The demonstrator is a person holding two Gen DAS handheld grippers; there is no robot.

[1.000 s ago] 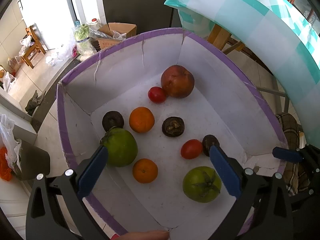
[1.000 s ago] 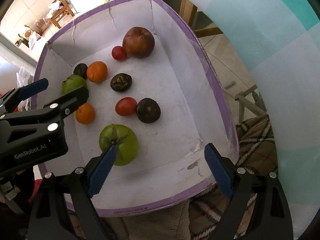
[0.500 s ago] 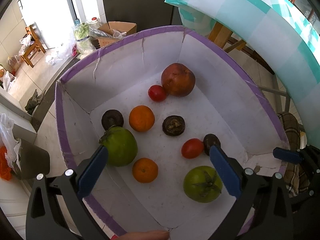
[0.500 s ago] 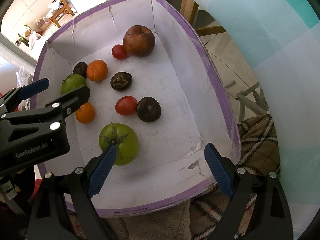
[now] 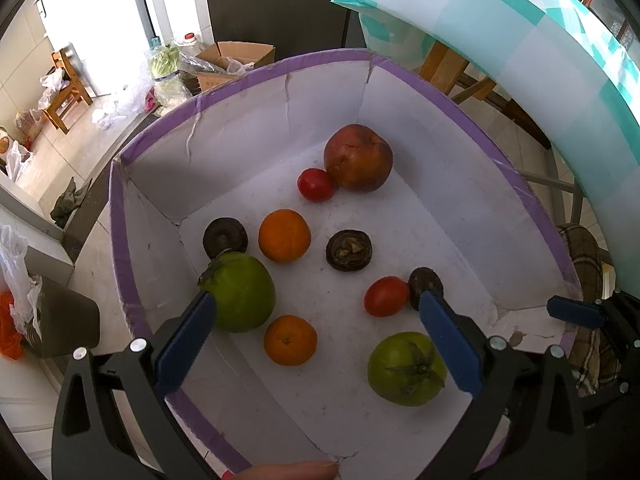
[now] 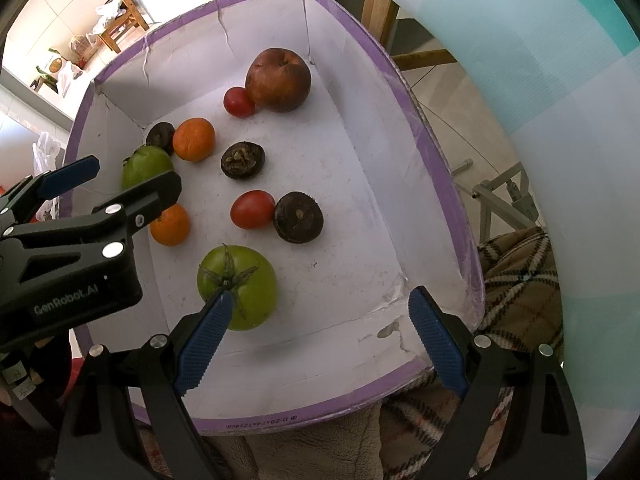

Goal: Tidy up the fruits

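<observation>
A white cardboard box with a purple rim (image 5: 120, 208) (image 6: 424, 128) holds loose fruit. A large red-brown fruit (image 5: 357, 158) (image 6: 278, 80) lies at the back beside a red tomato (image 5: 315, 184). Two oranges (image 5: 284, 235) (image 5: 290, 340), two green tomatoes (image 5: 240, 292) (image 6: 236, 286), a second red tomato (image 6: 252, 209) and three dark brown fruits (image 6: 298, 217) are spread over the floor. My left gripper (image 5: 317, 299) hangs open over the near left part of the box. My right gripper (image 6: 320, 295) is open over the near right corner, its left finger just in front of a green tomato.
A teal-and-white checked cloth (image 5: 540, 40) overhangs the box on the right. A plaid blanket (image 6: 520, 280) lies under the box's near right side. A wooden chair (image 5: 66, 84), a cardboard carton (image 5: 236, 56) and bags stand on the floor behind. A person's fingertip (image 5: 280, 470) touches the near rim.
Both views have drifted only slightly. Both grippers stay open and no fruit has moved.
</observation>
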